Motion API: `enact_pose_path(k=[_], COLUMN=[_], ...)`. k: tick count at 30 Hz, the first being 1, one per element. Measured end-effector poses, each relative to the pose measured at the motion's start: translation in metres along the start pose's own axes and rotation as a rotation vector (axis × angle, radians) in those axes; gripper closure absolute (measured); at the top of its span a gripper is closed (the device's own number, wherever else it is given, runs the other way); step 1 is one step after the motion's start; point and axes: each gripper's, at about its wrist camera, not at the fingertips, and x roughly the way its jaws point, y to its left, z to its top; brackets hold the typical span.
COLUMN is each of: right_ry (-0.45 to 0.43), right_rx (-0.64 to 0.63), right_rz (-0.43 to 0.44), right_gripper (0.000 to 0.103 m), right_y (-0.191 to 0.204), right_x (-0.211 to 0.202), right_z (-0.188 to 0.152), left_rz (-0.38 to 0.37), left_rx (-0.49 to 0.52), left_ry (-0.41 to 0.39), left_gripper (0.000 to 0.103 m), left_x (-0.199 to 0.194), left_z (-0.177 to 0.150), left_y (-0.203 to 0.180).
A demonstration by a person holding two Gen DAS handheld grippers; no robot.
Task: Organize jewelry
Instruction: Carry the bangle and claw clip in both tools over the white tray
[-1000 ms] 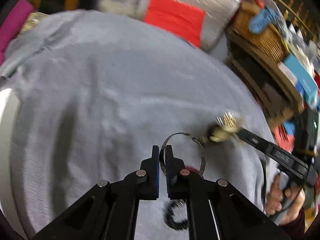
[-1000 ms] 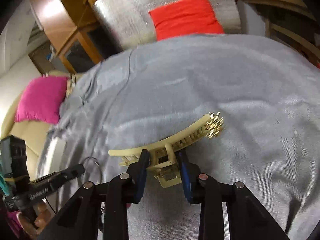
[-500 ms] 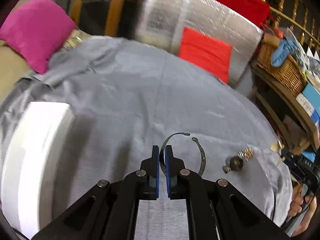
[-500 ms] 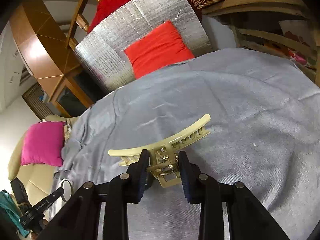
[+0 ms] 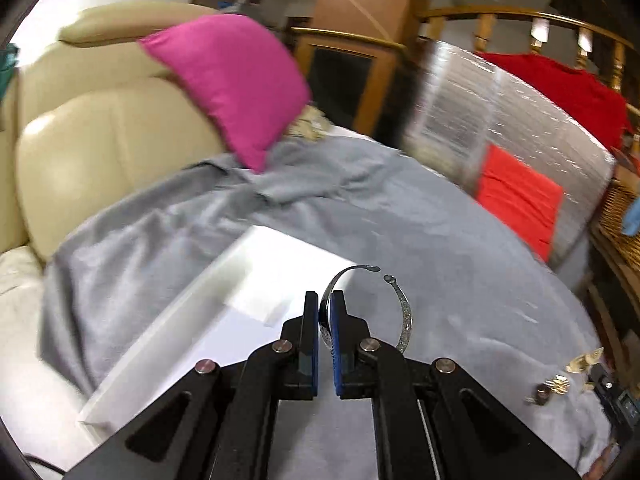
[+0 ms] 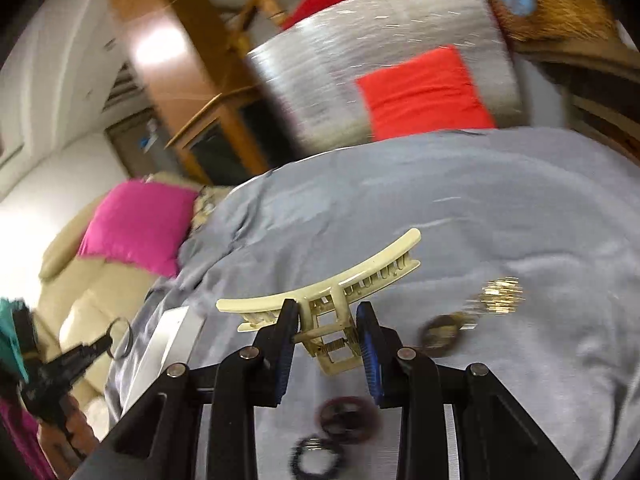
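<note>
My left gripper [image 5: 325, 312] is shut on a silver open cuff bracelet [image 5: 404, 312] and holds it in the air over the near end of a white tray [image 5: 168, 344] on the grey cloth. My right gripper [image 6: 326, 324] is shut on a cream hair claw clip [image 6: 320, 292] and holds it above the cloth. The left gripper with the bracelet [image 6: 120, 338] also shows at the left of the right wrist view, near the white tray [image 6: 168, 340].
On the grey cloth [image 6: 480, 220] lie a gold ornament [image 6: 500, 290], a dark round piece [image 6: 440, 336], a dark red ring [image 6: 348, 416] and a black hair tie [image 6: 316, 460]. A cream sofa with a pink cushion [image 5: 236, 88] stands behind, a silver pad with a red cushion [image 5: 520, 200] at the right.
Both grippers have swung left with their loads. The white tray now lies under the left gripper, and the gold ornament and dark pieces have come into the right wrist view.
</note>
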Motion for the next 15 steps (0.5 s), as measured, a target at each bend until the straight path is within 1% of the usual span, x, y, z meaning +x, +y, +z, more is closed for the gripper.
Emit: enact_pose_path(k=[5, 10, 13, 15], right_ry=[0.04, 0.101, 0.149, 0.178], right_rx=[-0.147, -0.203, -0.247, -0.273], right_rz=[0.122, 0.229, 0.272, 0.286], right_gripper=[0.071, 0.071, 0.071, 0.071], right_y=[0.079, 0.15, 0.194, 0.216], right_x=[0.026, 0.068, 0.097, 0.117], right_z=[-0.015, -0.026, -0.032, -0.033], left_rz=[0.063, 0.109, 0.13, 0.123], left_rx=[-0.025, -0.026, -0.034, -0.068], left_ry=[0.046, 0.075, 0.147, 0.219], left_gripper=[0.098, 0.098, 0.098, 0.097], left_x=[0.001, 0.007, 0.021, 0.033], left_z=[-0.003, -0.006, -0.012, -0.018], left_y=[0.042, 0.064, 0.071, 0.078])
